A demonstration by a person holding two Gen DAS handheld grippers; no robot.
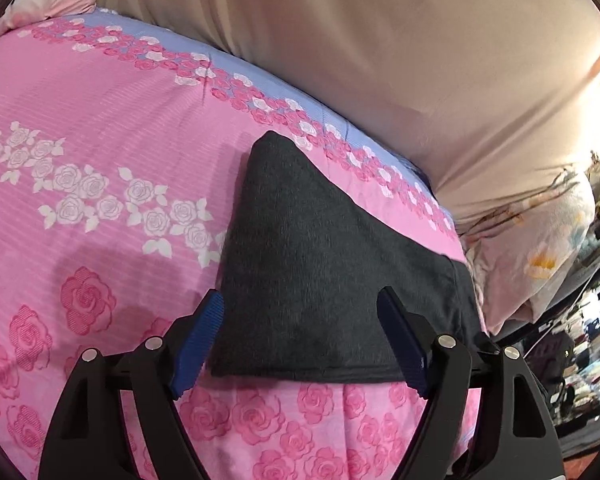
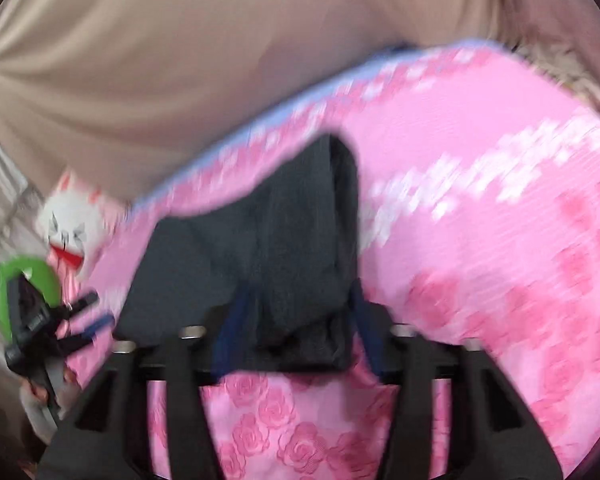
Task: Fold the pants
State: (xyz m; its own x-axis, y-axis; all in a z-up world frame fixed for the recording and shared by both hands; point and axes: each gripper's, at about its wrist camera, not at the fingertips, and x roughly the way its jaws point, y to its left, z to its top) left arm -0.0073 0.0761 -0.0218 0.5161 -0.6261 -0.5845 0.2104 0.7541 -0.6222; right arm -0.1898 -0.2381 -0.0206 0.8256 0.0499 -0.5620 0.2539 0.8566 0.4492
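One folded pants (image 1: 324,264) on bedspread (image 1: 100,208)

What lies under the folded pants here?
The pants lie flat on the pink rose bedsheet, which shows on every side but the far right in the left wrist view. Whether anything sits between pants and sheet, or inside the fold, is covered.

The dark charcoal-grey knit pants (image 1: 320,272) lay folded into a compact, flat wedge on the bed, narrowing toward the far end, its near edge straight. In the blurred right wrist view (image 2: 260,240) layered folds showed along its right side.
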